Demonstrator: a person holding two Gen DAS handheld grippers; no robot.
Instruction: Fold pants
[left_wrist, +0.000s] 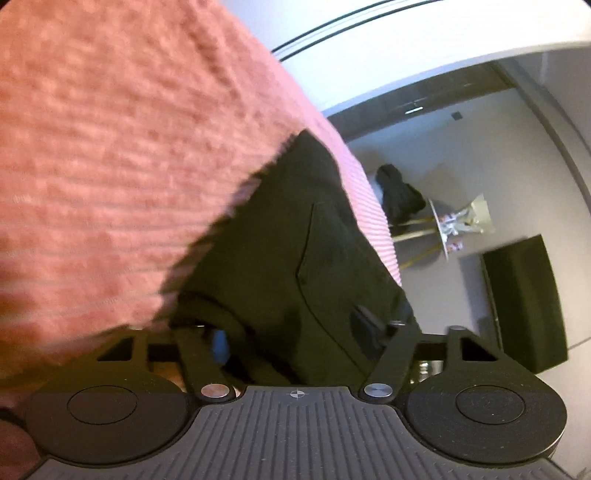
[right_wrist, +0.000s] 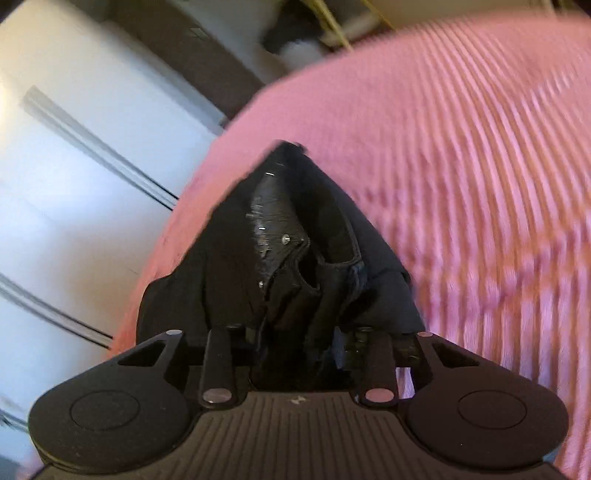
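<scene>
The black pants (left_wrist: 295, 251) hang in front of my left gripper (left_wrist: 295, 332), which is shut on the cloth; its fingertips are hidden in the fabric. In the right wrist view the pants (right_wrist: 288, 251) show their waistband with small metal studs, bunched up. My right gripper (right_wrist: 295, 332) is shut on that bunch, its fingers buried in it. Both grippers hold the pants lifted off the pink ribbed blanket (left_wrist: 110, 147), which also shows in the right wrist view (right_wrist: 461, 166). Both views are tilted and blurred.
White wall and ceiling with dark cable lines (right_wrist: 74, 122) lie behind. In the left wrist view a small round table with packets (left_wrist: 458, 225), a dark heap of clothing (left_wrist: 399, 192) and a black box (left_wrist: 524, 295) stand on the floor.
</scene>
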